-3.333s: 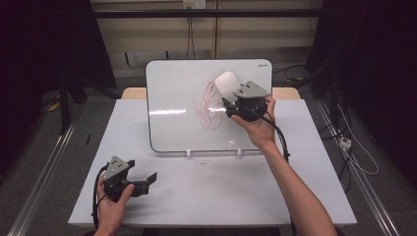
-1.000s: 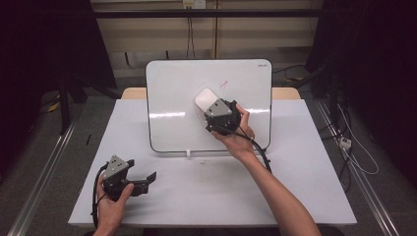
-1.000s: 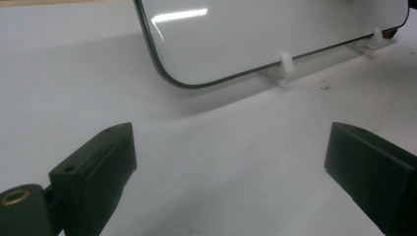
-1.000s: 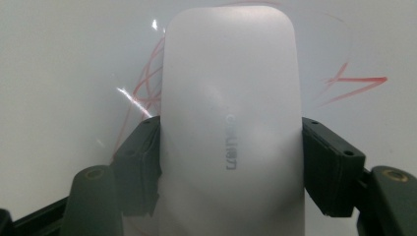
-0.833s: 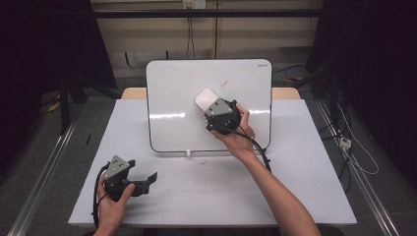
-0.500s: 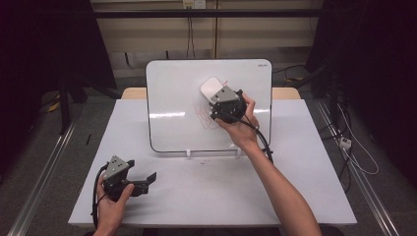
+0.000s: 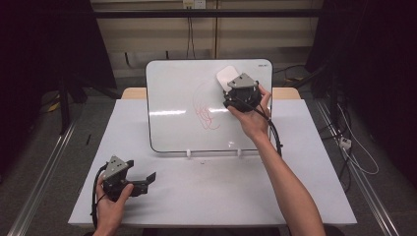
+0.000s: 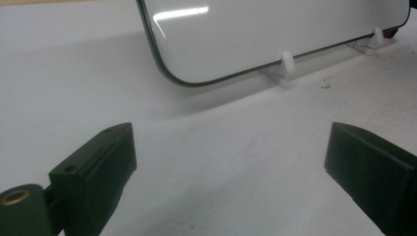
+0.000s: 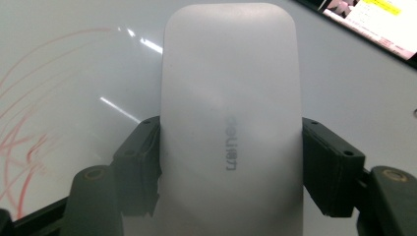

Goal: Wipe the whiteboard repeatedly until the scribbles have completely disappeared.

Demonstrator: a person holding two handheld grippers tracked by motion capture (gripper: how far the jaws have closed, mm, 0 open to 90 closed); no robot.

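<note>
A whiteboard [image 7: 177, 98] stands tilted on small white feet at the back of the table, with a faint red scribble [image 7: 204, 110] near its middle. My right gripper [image 7: 230, 84] is shut on a white eraser [image 7: 227, 77], which lies against the board's upper right part, above and right of the scribble. In the right gripper view the eraser [image 9: 231, 123] sits lengthwise between both pads of the right gripper [image 9: 231, 167], with the scribble [image 9: 24, 128] at the left. My left gripper [image 7: 147, 179] rests low at the table's front left, open with nothing between its jaws; the left gripper [image 8: 231, 162] faces the board's lower edge [image 8: 255, 34].
The white tabletop [image 7: 206, 191] spreads in front of the board. Two white stand feet [image 7: 188, 153] poke out under the board's lower edge. Metal rails [image 7: 44, 172] run along the floor on both sides, and cables [image 7: 354, 147] lie at the right.
My right gripper has carried the eraser up and to the right across the board, from over the scribble to the upper right part. The scribble now shows. The left gripper has stayed put.
</note>
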